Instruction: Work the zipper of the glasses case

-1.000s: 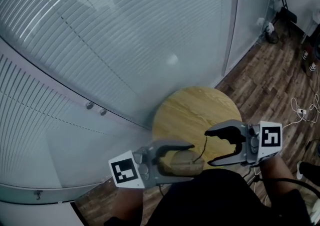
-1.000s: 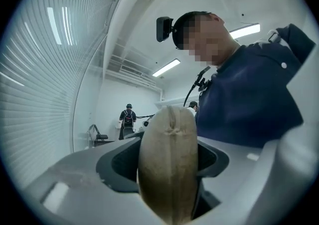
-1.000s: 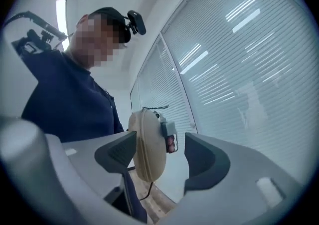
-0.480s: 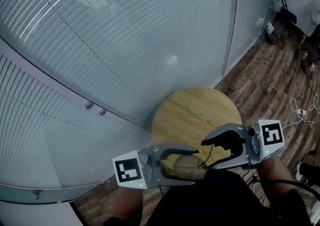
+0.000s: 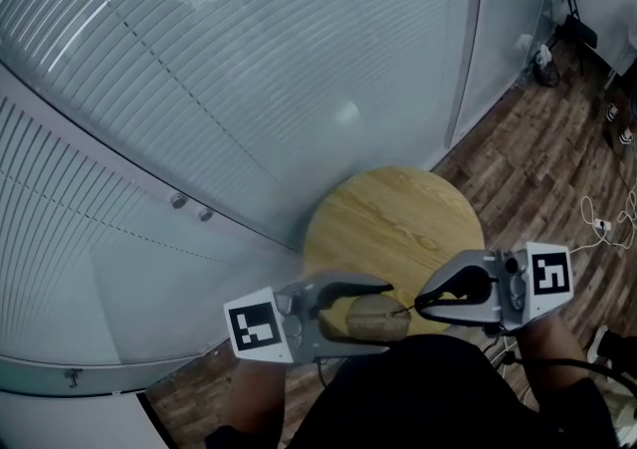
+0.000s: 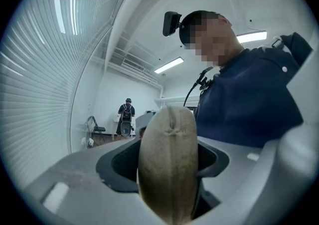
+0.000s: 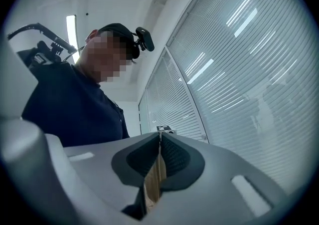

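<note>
The tan glasses case [image 5: 370,321] hangs over the near edge of the round wooden table [image 5: 393,223], clamped between the jaws of my left gripper [image 5: 384,316]. In the left gripper view the case [image 6: 168,164] stands end-on and fills the gap of that gripper [image 6: 168,171], its seam facing the camera. My right gripper [image 5: 421,304] sits just right of the case with its jaws together. A thin dark cord [image 5: 406,309] runs from the case to its tips. In the right gripper view a tan zipper pull [image 7: 155,179] is pinched between the pads of the right gripper [image 7: 158,141].
A curved glass wall with blinds [image 5: 249,89] rises behind the table. Wood-plank floor [image 5: 537,148] lies to the right, with white cables [image 5: 597,223] on it. My dark-clothed body fills the bottom edge. A distant person [image 6: 125,117] and a folding chair [image 6: 93,125] stand in the room behind.
The right gripper's jaws, wide apart a second ago, have shut on the cord and pull beside the case. The left gripper kept hold of the case and shifted slightly.
</note>
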Tool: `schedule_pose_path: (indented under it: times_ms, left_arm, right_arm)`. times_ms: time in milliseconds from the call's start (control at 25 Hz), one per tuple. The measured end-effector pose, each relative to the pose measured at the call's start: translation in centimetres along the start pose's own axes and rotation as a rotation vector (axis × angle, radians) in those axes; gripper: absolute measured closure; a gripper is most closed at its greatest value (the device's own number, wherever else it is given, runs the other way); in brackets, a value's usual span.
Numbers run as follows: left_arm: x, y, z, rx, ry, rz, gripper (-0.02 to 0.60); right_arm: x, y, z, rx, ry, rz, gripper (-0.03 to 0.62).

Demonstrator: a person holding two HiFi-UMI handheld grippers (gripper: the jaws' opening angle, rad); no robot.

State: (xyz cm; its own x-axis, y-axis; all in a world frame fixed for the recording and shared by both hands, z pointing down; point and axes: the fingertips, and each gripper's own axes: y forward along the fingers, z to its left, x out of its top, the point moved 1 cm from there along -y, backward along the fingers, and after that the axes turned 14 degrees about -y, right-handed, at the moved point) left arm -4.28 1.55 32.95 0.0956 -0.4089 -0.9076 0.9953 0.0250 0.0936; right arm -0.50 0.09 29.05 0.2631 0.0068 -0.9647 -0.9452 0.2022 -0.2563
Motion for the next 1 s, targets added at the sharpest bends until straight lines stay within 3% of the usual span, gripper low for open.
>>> schedule_pose_path:
  times_ms: [120, 240, 400, 720, 1000]
  left_arm:
    - [0.3, -0.9, 2.0, 0.070, -0.009, -0.041, 0.268]
    - [0.5, -1.5, 3.6, 0.113, -0.052, -0.097, 0.270]
    - [1.1, -1.8, 4.0, 0.035, -0.169, -0.252, 0.275]
    - [1.8, -2.9, 3.4, -0.139, -0.317, -0.502, 0.284]
    - [3.3, -4.8, 4.3, -0.191, -0.408, -0.671, 0.285]
  right_arm:
    - [0.0, 0.5, -0.8, -0.057, -0.061, 0.036, 0.579]
    - [-0.2, 0.9, -2.1, -0.168, -0.134, 0.104, 0.580]
    - [0.4, 0.9, -2.4, -0.237, -0.187, 0.129, 0.582]
    - [0.9, 0.8, -2.6, -0.208, -0.159, 0.054, 0.583]
    - [1.0, 1.1, -2.3, -0.208, -0.181, 0.063, 0.583]
